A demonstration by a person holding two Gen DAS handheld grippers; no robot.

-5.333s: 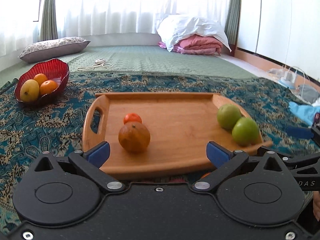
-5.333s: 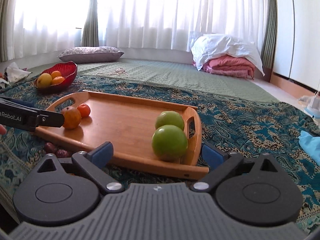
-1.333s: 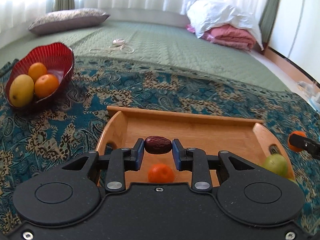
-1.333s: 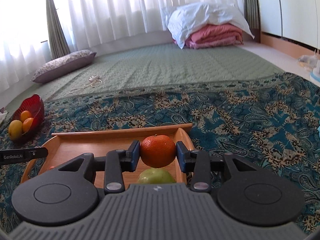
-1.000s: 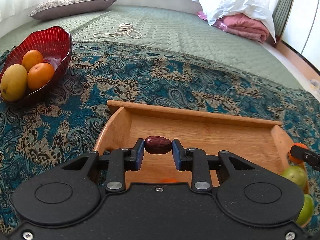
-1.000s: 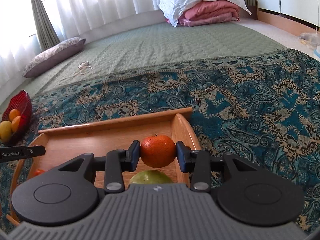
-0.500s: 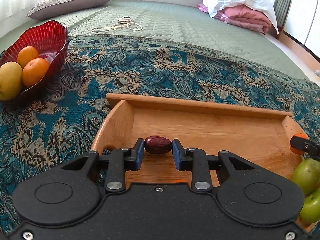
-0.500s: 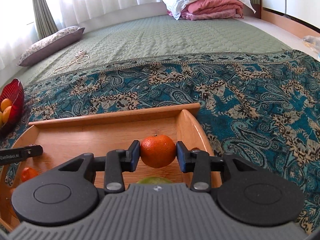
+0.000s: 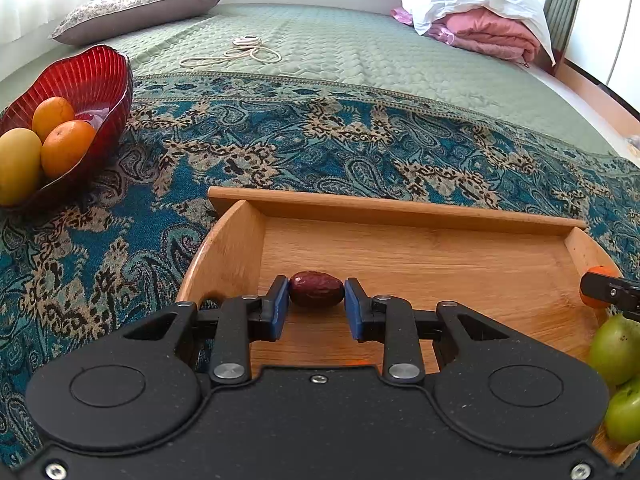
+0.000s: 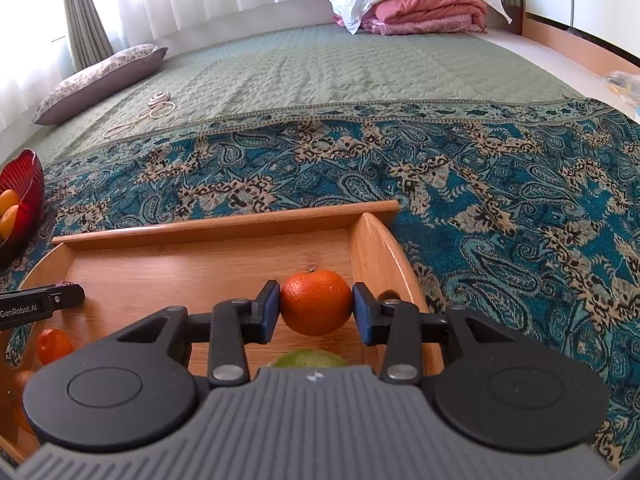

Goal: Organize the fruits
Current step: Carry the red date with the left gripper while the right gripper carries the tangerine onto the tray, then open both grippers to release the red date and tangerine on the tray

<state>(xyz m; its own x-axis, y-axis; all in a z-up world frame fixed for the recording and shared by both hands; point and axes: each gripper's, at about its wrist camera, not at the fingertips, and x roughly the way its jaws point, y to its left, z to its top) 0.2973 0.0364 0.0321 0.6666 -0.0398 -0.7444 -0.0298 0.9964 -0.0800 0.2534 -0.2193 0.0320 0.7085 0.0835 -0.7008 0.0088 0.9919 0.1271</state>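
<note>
My left gripper (image 9: 316, 305) is shut on a dark red date (image 9: 316, 294), held just over the left end of the wooden tray (image 9: 400, 208). My right gripper (image 10: 316, 309) is shut on an orange mandarin (image 10: 316, 302) over the tray's right end (image 10: 376, 248), above a green fruit (image 10: 308, 358). Two green fruits (image 9: 616, 348) lie at the tray's right edge in the left wrist view. A small orange (image 10: 54, 346) rests at the tray's left end, below the left gripper's finger (image 10: 40, 302).
A red glass bowl (image 9: 92, 76) with oranges and a yellow fruit stands left of the tray on the blue patterned cloth (image 9: 280, 152). Beyond lie a green quilted mat, a coiled cord (image 9: 244, 50), a pillow (image 9: 136, 4) and folded bedding (image 9: 480, 28).
Five seconds ago both grippers were open and empty; now each grips a fruit. Over the last second both have drawn a little closer to the tray floor, the grips unchanged.
</note>
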